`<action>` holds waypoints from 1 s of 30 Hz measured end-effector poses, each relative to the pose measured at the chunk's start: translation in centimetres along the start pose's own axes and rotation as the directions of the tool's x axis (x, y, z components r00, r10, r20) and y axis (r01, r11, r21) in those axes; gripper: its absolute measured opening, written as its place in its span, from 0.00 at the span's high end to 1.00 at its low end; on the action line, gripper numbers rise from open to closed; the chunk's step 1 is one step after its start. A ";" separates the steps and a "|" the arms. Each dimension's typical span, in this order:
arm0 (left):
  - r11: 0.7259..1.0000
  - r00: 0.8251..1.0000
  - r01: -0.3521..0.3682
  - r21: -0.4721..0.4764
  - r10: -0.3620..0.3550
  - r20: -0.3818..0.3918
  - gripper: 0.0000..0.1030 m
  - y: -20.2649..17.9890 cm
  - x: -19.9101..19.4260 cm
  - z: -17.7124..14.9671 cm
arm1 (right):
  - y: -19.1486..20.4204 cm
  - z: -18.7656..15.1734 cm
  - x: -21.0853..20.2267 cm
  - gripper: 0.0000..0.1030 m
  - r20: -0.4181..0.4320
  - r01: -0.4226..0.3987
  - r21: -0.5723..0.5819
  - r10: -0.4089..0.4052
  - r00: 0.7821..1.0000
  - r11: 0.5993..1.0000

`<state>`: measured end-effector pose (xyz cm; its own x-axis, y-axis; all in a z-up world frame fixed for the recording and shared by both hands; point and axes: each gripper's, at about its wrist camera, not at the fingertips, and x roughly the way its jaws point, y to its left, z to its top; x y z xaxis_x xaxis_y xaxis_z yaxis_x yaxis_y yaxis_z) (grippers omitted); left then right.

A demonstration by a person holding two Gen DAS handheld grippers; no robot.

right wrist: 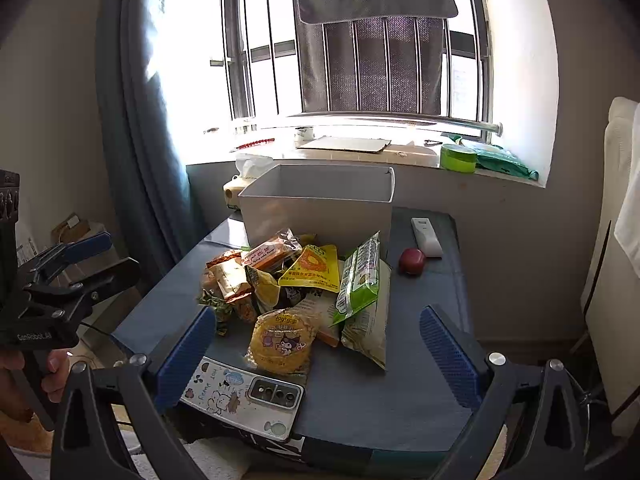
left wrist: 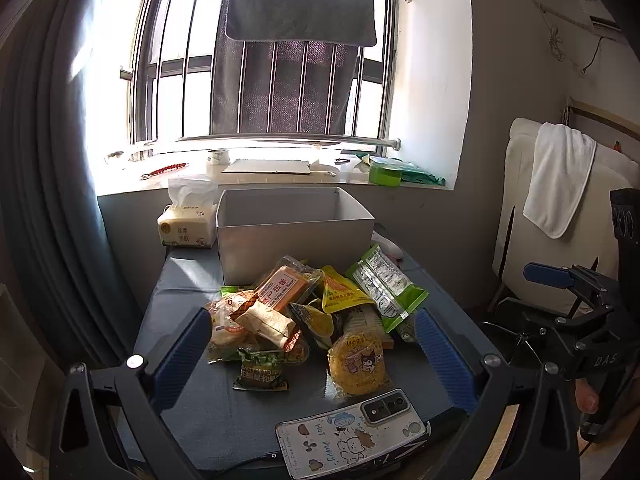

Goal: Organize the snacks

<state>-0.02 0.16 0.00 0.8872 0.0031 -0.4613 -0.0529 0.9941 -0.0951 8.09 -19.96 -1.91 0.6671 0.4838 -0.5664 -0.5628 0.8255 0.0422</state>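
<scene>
Both grippers (left wrist: 316, 344) (right wrist: 316, 344) wide (snacks (left wrist: 304, 312) untouched)

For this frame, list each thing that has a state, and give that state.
left gripper: open, holding nothing
right gripper: open, holding nothing
grey box: upright, open-topped, no snacks visible inside
snack pile: heaped on the table in front of the box, unsorted
phone: lying screen down at the near edge
tissue pack: opened, a tissue sticking up
apple: loose on the table right of the box
</scene>
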 end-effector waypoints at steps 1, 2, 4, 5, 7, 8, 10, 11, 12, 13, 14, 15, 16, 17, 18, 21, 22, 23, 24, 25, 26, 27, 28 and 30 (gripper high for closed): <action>1.000 1.000 -0.002 0.001 0.002 0.000 0.00 0.0 0.0 0.0 | 0.1 0.0 0.0 0.00 0.001 0.000 0.000 0.000 1.000 1.000; 1.000 1.000 -0.003 0.002 0.003 -0.001 0.00 0.0 0.0 0.0 | 0.1 0.0 0.0 0.00 0.000 -0.001 0.000 0.001 1.000 1.000; 1.000 1.000 -0.002 0.000 0.002 -0.002 0.00 0.1 0.0 0.0 | 0.1 0.1 0.0 0.00 0.002 -0.004 0.001 0.004 1.000 1.000; 1.000 1.000 -0.001 -0.001 0.001 -0.003 0.00 0.1 0.0 -0.1 | 0.2 0.1 0.0 0.00 0.002 -0.004 -0.001 0.004 1.000 1.000; 1.000 1.000 -0.003 -0.002 0.003 -0.005 0.00 0.2 0.1 -0.1 | 0.2 0.0 0.0 0.00 0.002 -0.003 -0.003 0.003 1.000 1.000; 1.000 1.000 -0.003 -0.003 0.003 -0.007 0.00 0.2 0.1 -0.1 | 0.2 0.0 0.0 0.00 0.002 -0.003 -0.003 0.003 1.000 1.000; 1.000 1.000 -0.003 -0.003 0.003 -0.008 0.00 0.2 0.1 -0.1 | 0.2 0.0 0.0 0.00 0.001 -0.005 -0.002 0.005 1.000 1.000; 1.000 1.000 -0.003 -0.003 0.002 -0.008 0.00 0.1 0.1 -0.1 | 0.2 0.0 0.0 0.00 0.001 -0.004 -0.001 0.004 1.000 1.000; 1.000 1.000 -0.001 -0.003 0.001 -0.008 0.00 0.1 0.1 -0.1 | 0.2 0.0 0.1 0.00 0.000 -0.003 -0.001 0.003 1.000 1.000; 1.000 1.000 0.000 -0.004 0.000 -0.008 0.00 0.1 0.1 -0.1 | 0.2 0.0 0.1 0.00 0.000 -0.002 -0.001 0.002 1.000 1.000; 1.000 1.000 0.000 -0.003 0.000 -0.008 0.00 0.1 0.1 -0.1 | 0.1 0.0 0.1 0.00 0.001 -0.002 -0.001 0.002 1.000 1.000; 1.000 1.000 -0.001 -0.004 0.001 -0.008 0.00 0.1 0.1 -0.1 | 0.1 0.0 0.2 0.00 0.000 -0.001 0.001 0.001 1.000 1.000; 1.000 1.000 -0.002 -0.006 0.002 -0.007 0.00 0.1 0.1 -0.1 | 0.1 0.0 0.1 0.00 -0.001 0.000 0.003 0.000 1.000 1.000; 1.000 1.000 -0.001 -0.007 0.001 -0.008 0.00 0.2 0.1 -0.1 | 0.1 -0.1 0.1 0.00 0.000 -0.002 0.004 0.002 1.000 1.000; 1.000 1.000 0.000 -0.005 0.000 -0.010 0.00 0.1 0.1 -0.1 | 0.1 -0.1 0.1 0.00 0.001 -0.004 0.005 0.004 1.000 1.000; 1.000 1.000 -0.006 -0.002 0.006 -0.011 0.00 0.1 0.1 0.0 | 0.1 -0.1 0.1 0.00 0.001 -0.005 0.007 0.005 1.000 1.000; 1.000 1.000 -0.006 -0.002 0.006 -0.012 0.00 0.1 0.1 0.0 | 0.1 0.0 0.1 0.00 0.000 -0.009 0.008 0.009 1.000 1.000; 1.000 1.000 -0.006 -0.003 0.006 -0.013 0.00 0.1 0.1 0.0 | 0.1 0.0 0.1 0.00 -0.001 -0.011 0.009 0.011 1.000 1.000; 1.000 1.000 -0.006 -0.004 0.006 -0.013 0.00 0.1 0.1 0.0 | 0.1 0.0 0.1 0.00 0.000 -0.011 0.009 0.011 1.000 1.000; 1.000 1.000 -0.005 -0.005 0.005 -0.013 0.00 0.1 0.1 0.0 | 0.1 0.0 0.1 0.00 0.001 -0.011 0.009 0.011 1.000 1.000; 1.000 1.000 -0.003 -0.005 0.003 -0.013 0.00 0.1 0.1 0.0 | 0.2 0.0 0.1 0.00 0.001 -0.011 0.007 0.011 1.000 1.000; 1.000 1.000 -0.003 -0.004 0.003 -0.011 0.00 0.1 0.0 0.0 | 0.1 0.0 0.0 0.00 0.003 -0.012 0.008 0.012 1.000 1.000; 1.000 1.000 -0.004 -0.002 0.004 -0.009 0.00 0.1 0.0 0.0 | 0.1 0.0 0.0 0.00 0.005 -0.013 0.009 0.013 1.000 1.000; 1.000 1.000 -0.001 -0.005 0.001 -0.009 0.00 0.1 0.0 0.1 | 0.1 0.0 0.0 0.00 0.005 -0.015 0.010 0.015 1.000 1.000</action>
<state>0.00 0.23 0.07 0.8828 0.0027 -0.4698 -0.0558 0.9935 -0.0992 7.99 -19.89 -1.91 0.6609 0.4979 -0.5616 -0.5679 0.8209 0.0594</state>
